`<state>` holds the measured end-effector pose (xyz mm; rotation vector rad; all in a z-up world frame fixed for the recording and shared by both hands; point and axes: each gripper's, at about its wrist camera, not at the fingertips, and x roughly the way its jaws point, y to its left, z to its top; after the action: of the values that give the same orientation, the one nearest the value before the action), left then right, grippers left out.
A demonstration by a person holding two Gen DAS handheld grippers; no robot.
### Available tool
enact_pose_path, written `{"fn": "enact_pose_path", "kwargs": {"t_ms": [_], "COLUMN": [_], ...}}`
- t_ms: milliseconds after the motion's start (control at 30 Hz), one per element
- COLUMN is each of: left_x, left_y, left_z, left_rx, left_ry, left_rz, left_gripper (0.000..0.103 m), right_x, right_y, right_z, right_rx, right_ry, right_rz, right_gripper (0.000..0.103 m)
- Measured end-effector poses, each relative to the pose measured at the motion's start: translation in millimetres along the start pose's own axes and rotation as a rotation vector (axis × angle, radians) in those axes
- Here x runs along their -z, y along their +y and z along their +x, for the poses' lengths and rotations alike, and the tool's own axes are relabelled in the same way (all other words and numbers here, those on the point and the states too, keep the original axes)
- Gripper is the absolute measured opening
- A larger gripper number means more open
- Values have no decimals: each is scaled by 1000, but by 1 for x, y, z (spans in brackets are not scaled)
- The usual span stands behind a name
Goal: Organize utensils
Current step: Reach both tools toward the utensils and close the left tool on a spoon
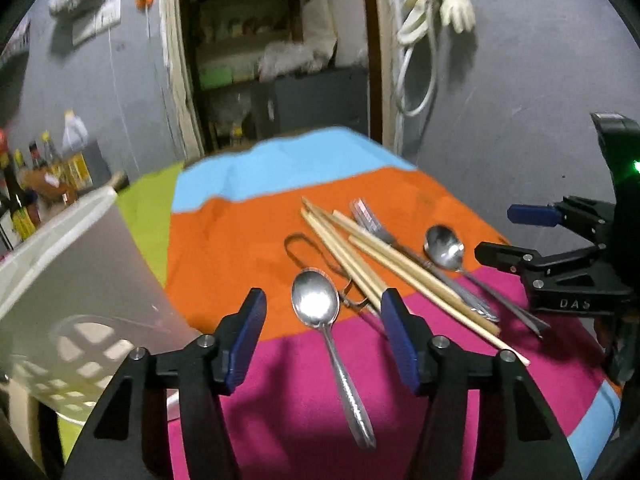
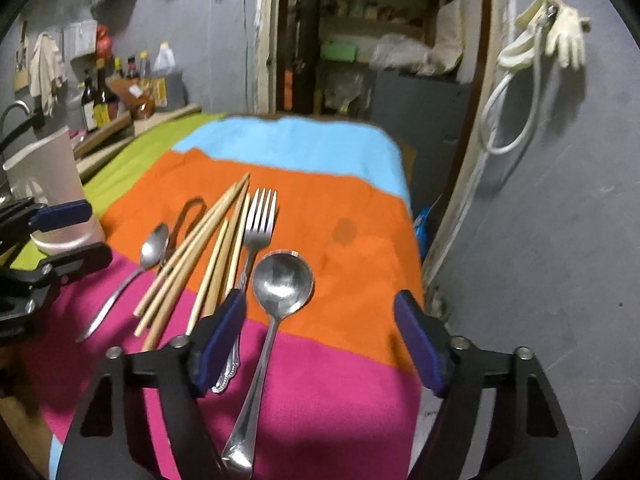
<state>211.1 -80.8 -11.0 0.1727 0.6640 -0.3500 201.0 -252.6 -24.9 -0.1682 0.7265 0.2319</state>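
1. Left gripper hangs unclenched over the oval spoon, a pad on either side of the bowl and neither touching it. Its right pad stands just beside the chopsticks, so closing could snag one and scatter the pile.
2. Right gripper is likewise released, astride the round spoon with nothing gripped. Its left pad overlaps the fork handle; it may pinch both.
3. All utensils lie mid-worktop on the striped cloth — thin steel on soft fabric may slip or drag the cloth.
4. The cup stands at the far left — a long carry, and a loosely held spoon could drop.
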Motion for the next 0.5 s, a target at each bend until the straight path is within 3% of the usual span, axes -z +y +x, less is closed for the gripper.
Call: {"fn": "enact_pose_path", "kwargs": {"t_ms": [133, 500], "left_x": [0, -4], "left_y": [10, 16], "left_z": [19, 55], "left_rx": [29, 17], "left_ry": [80, 224], "left_rz": [-52, -61], "left_gripper": [52, 45], "right_x": [0, -6], "right_y": [-1, 1], "right_z": [14, 34], "right_rx": [-41, -82], "right_ry": [60, 124], "right_rz": [-5, -33], "right_gripper": [59, 58]}}
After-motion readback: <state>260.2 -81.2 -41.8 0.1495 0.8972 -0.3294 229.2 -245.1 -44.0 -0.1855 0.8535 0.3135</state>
